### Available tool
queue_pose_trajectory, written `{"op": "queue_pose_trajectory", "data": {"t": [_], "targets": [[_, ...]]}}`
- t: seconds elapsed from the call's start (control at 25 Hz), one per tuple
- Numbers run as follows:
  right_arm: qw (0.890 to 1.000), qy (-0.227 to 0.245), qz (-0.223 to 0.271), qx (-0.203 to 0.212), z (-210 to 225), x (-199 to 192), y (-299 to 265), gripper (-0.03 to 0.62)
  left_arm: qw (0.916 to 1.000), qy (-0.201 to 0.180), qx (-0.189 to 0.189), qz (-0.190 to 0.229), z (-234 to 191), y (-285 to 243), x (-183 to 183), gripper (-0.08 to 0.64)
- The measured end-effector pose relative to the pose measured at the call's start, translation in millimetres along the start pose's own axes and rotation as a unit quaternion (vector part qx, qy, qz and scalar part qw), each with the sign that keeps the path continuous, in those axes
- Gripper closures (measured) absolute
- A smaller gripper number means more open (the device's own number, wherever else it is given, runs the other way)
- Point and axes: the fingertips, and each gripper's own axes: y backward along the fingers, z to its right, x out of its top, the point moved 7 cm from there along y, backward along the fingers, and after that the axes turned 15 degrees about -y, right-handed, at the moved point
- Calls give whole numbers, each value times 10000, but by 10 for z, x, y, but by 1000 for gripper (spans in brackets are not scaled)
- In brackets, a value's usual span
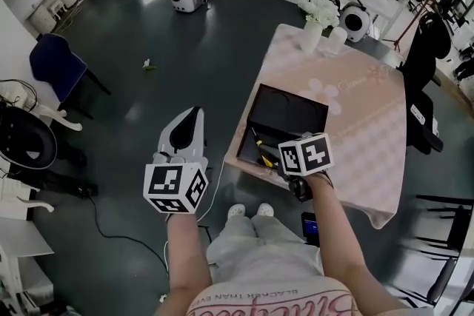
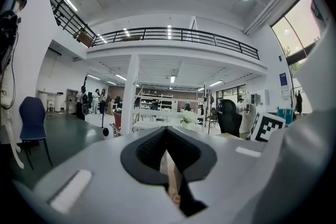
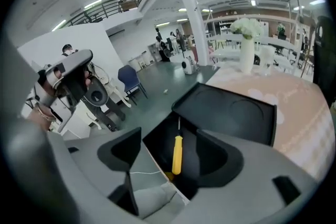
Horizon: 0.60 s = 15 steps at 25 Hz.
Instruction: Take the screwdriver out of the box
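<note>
Screwdriver (image 3: 177,153) seen lying inside the open black box (image 3: 231,110) at the near left corner of the desk (image 1: 355,107), yellow handle nearest the right gripper (image 3: 169,140). Right fingers spread apart above the box, nothing between them. Left gripper (image 2: 167,136) beside the desk, over the floor, fingers closed together, empty.

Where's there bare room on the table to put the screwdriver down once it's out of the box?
The bare tablecloth right of the black box, out to its right edge, is free. Crowded: the far corner with the vase, and the near-left corner the box fills.
</note>
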Motion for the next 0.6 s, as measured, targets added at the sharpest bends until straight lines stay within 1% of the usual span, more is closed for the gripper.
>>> {"op": "queue_pose_trajectory", "data": {"t": [0.16,0.24,0.36,0.48,0.6], "targets": [[9982,-198,-572,-49,58,-88,-312,268,9998,69,-135,-135,-96,-68,-111,551],[9963,-239,-800,-206,103,-111,-469,295,9996,123,-168,-187,-165,-87,-162,551],[9921,-173,-1154,-466,123,-170,-679,318,9993,184,-192,-279,-274,-86,-229,551],[9877,-138,-1406,-674,122,-197,-844,350,9989,257,-152,-351,-366,-93,-283,551],[9826,-115,-1612,-914,122,-191,-1009,364,9988,312,-95,-372,-445,-107,-324,551]]}}
